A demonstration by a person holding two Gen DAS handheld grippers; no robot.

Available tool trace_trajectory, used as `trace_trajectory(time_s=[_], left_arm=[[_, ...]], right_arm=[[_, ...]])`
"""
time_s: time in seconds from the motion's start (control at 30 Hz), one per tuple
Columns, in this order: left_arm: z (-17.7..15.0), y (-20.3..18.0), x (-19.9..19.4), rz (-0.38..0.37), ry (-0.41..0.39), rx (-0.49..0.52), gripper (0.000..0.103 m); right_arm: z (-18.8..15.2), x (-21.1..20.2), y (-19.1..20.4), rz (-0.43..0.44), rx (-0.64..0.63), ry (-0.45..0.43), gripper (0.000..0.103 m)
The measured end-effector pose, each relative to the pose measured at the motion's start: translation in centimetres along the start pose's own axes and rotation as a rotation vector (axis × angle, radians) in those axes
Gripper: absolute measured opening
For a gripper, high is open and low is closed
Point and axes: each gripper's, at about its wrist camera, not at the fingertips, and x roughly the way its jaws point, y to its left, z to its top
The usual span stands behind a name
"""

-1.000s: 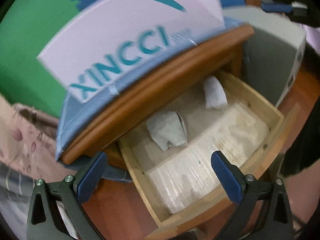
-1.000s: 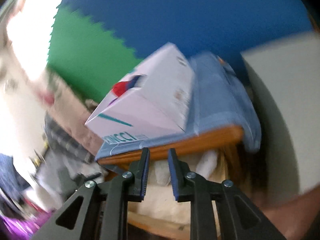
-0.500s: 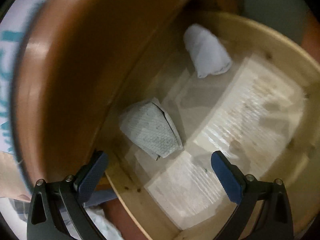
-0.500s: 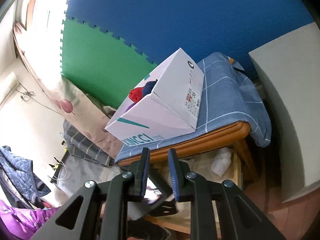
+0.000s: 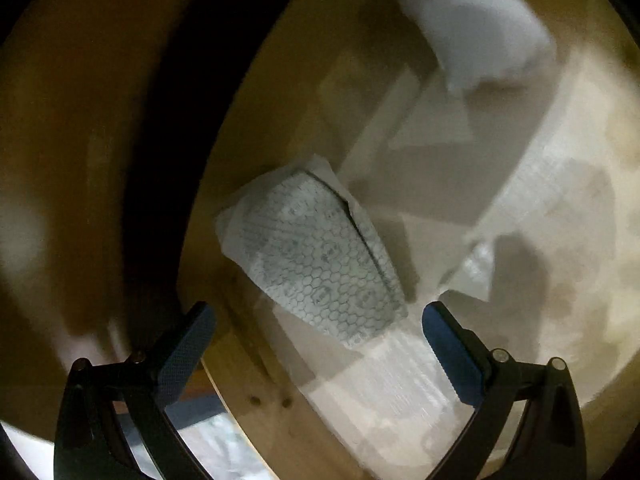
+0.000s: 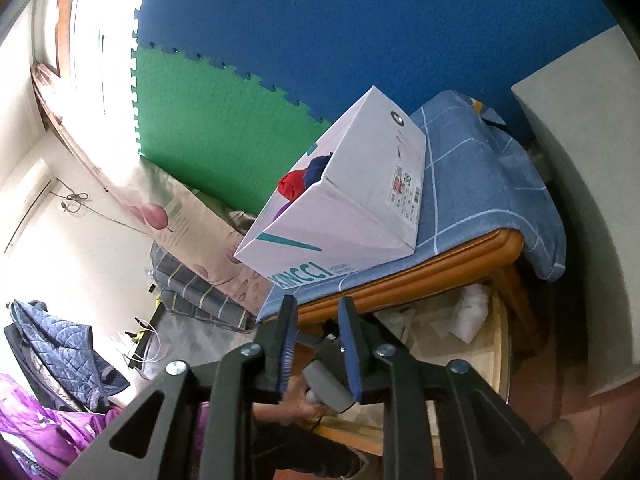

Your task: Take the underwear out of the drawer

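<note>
The left tool (image 5: 316,334), spread wide just short of the folded patterned underwear (image 5: 316,256) at mid-frame in the drawer (image 5: 248,364), could snag the paper liner (image 5: 396,392) beneath it.

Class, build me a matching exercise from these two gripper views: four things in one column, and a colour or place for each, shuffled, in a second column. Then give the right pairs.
Things
1. patterned folded underwear
2. white rolled garment
3. XINCCI box
4. checked blue cloth

Descriptions
A. stands on the cabinet top, red and blue items showing inside
B. lies in the drawer just ahead of the open left gripper
C. plain white, at the far end of the drawer
D. spread under the box, hanging over the cabinet edge

Pairs: 1-B, 2-C, 3-A, 4-D
</note>
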Motion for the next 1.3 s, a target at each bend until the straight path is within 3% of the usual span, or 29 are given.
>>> trace_trajectory(time_s=[0.07,0.13,0.33,0.37,0.4,0.43,0.47,0.6,0.67,0.93,1.3], left_arm=[[-0.3,-0.8,0.6,0.059,-0.007,0.050,0.103],[-0.6,-1.7,0.0,0.103,-0.072,0.108,0.103],[-2.2,-2.1,-1.0,0.109,-0.176,0.151,0.101],[-2.5,-2.0,-1.1,0.093,-0.191,0.154,0.093],[-2.7,-1.9,-1.3,0.046,-0.199,0.152,0.078],[-2.6,-1.4,-1.2,-0.053,-0.180,0.134,0.025],[-2.6,-1.1,-0.7,-0.058,-0.142,0.130,0.025],[-3.0,-1.2,-0.9,-0.021,-0.158,0.128,0.022],[-3.5,-0.7,-0.8,-0.014,-0.172,0.133,0.020],[-6.8,-0.6,-7.6,-0.006,-0.300,0.205,0.019],[-11.1,1.7,-15.6,0.018,-0.435,0.162,0.019]], right_arm=[[0.0,0.2,-0.2,0.007,0.012,0.006,0.027],[-0.1,0.4,-0.3,0.016,0.025,0.010,0.027],[-0.2,1.1,-0.4,0.034,0.044,0.034,0.029],[-0.3,1.1,-0.5,0.033,0.048,0.036,0.031],[-0.3,1.2,-0.6,0.034,0.055,0.037,0.031],[-0.4,1.1,-0.7,0.037,0.061,0.036,0.031],[-0.3,1.1,-0.8,0.040,0.069,0.035,0.031],[-0.3,0.7,-1.3,0.044,0.098,0.020,0.031],[-0.3,0.6,-1.5,0.045,0.111,0.010,0.038],[-0.1,0.6,-2.3,0.034,0.157,0.005,0.039],[-0.6,1.1,-3.9,-0.030,0.215,0.039,0.039]])
